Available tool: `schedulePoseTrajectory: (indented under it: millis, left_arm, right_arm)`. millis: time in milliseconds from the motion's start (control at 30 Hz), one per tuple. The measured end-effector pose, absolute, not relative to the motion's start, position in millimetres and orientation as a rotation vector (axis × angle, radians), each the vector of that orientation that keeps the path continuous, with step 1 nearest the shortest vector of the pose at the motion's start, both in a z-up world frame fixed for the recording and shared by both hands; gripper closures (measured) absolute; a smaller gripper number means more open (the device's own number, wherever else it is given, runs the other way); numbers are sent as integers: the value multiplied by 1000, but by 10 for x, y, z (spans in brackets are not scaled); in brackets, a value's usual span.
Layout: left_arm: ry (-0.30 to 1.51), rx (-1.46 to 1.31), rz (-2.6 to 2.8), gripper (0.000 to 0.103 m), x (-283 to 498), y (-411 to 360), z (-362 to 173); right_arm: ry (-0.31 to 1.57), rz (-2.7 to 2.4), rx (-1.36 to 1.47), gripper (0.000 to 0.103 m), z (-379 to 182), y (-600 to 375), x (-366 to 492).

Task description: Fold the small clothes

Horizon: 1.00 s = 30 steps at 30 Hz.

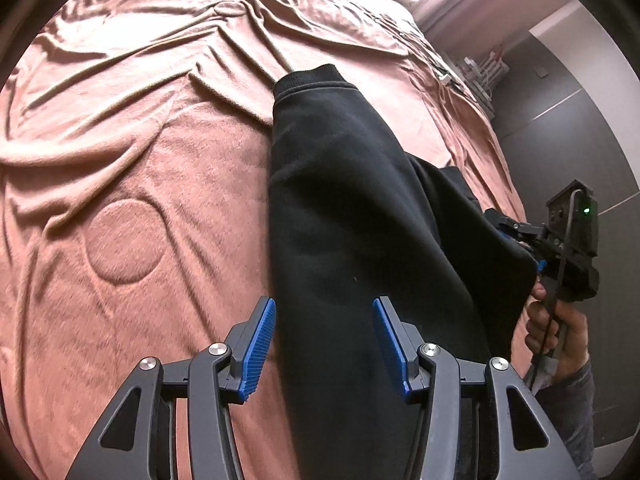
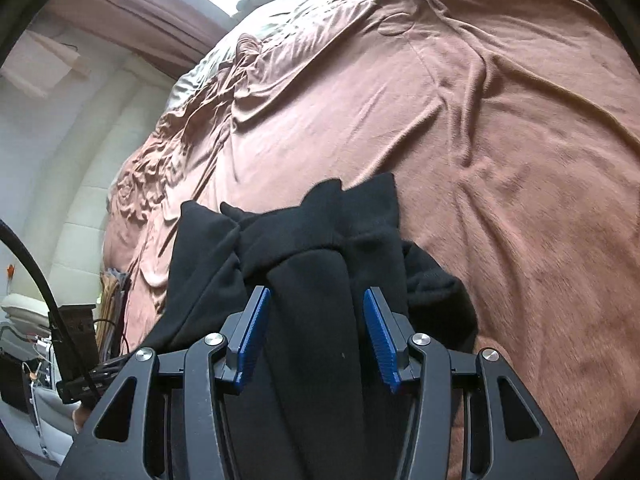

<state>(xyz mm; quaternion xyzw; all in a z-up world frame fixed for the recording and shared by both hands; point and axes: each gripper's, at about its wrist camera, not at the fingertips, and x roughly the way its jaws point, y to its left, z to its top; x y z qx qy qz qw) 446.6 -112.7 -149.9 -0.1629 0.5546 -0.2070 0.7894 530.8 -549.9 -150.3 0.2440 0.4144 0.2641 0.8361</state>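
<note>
A black sweatshirt (image 1: 344, 208) lies on the pink-brown bedspread (image 1: 140, 168), one sleeve with a ribbed cuff (image 1: 308, 80) stretched away from me. My left gripper (image 1: 324, 344) is open, its blue pads (image 1: 260, 348) on either side of the black cloth, not closed on it. In the right wrist view the bunched black sweatshirt (image 2: 312, 248) lies between the pads (image 2: 252, 340) of my open right gripper (image 2: 316, 340). The right gripper also shows in the left wrist view (image 1: 516, 236) at the garment's right edge, held by a hand.
The wrinkled bedspread (image 2: 480, 160) covers the whole bed. The bed's right edge drops to a grey floor (image 1: 580, 140). A white rack (image 1: 484, 76) stands beyond it. Cluttered furniture and cables (image 2: 72, 328) sit at the left of the right wrist view.
</note>
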Motion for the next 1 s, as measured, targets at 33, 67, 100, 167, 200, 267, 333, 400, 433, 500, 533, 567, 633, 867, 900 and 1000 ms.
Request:
schedulePoseTrajectory:
  millis: [33, 67, 100, 167, 200, 267, 333, 400, 433, 500, 533, 567, 633, 867, 900, 1000]
  left_arm:
    - [1196, -348, -439, 50, 4487, -1133, -1515]
    - [1199, -347, -433, 50, 4515, -1140, -1537]
    - [1201, -351, -432, 50, 4541, -1149, -1557]
    - [1205, -348, -426, 50, 4567, -1166, -1586]
    - [1206, -350, -424, 50, 4575, -1163, -1593]
    - [1209, -363, -425, 50, 4566, -1156, -1606]
    - [1207, -359, -426, 50, 4546, -1154, -1600]
    - [1205, -347, -426, 50, 4520, -1166, -1597]
    - [1206, -345, -425, 50, 4519, -1169, -1597]
    - [1206, -343, -424, 50, 4531, -1181, -1595]
    - [1206, -339, -423, 50, 4538, -1194, -1593]
    - [1206, -332, -422, 50, 4548, -1209, -1593]
    - [1206, -322, -418, 50, 4565, -1229, -1603]
    - [1208, -332, -416, 50, 4554, -1189, -1604]
    - [1209, -335, -416, 50, 4549, -1184, -1606]
    - [1208, -337, -417, 50, 4522, -1179, -1584]
  right_arm:
    - [877, 564, 505, 58, -1500, -5469, 5332]
    - [880, 571, 496, 61, -1494, -5435, 5353]
    - [887, 578, 483, 69, -1486, -5383, 5398]
    - [903, 557, 466, 86, -1503, -5347, 5459]
    - [919, 539, 454, 100, -1516, -5333, 5492]
    - [926, 510, 440, 102, -1507, -5326, 5503]
    - [880, 507, 421, 102, -1390, -5331, 5445]
    - [830, 490, 417, 102, -1248, -5386, 5365]
    - [820, 473, 411, 102, -1201, -5407, 5335]
    - [803, 441, 398, 102, -1137, -5466, 5317]
    - [807, 449, 405, 102, -1136, -5469, 5325]
    - [816, 454, 400, 102, -1146, -5455, 5331]
    - [851, 443, 361, 101, -1200, -5370, 5373]
    - [884, 353, 362, 38, -1294, -5454, 5371]
    - [865, 363, 375, 35, -1253, -5480, 5316]
    - [829, 421, 392, 35, -1169, -5519, 5082]
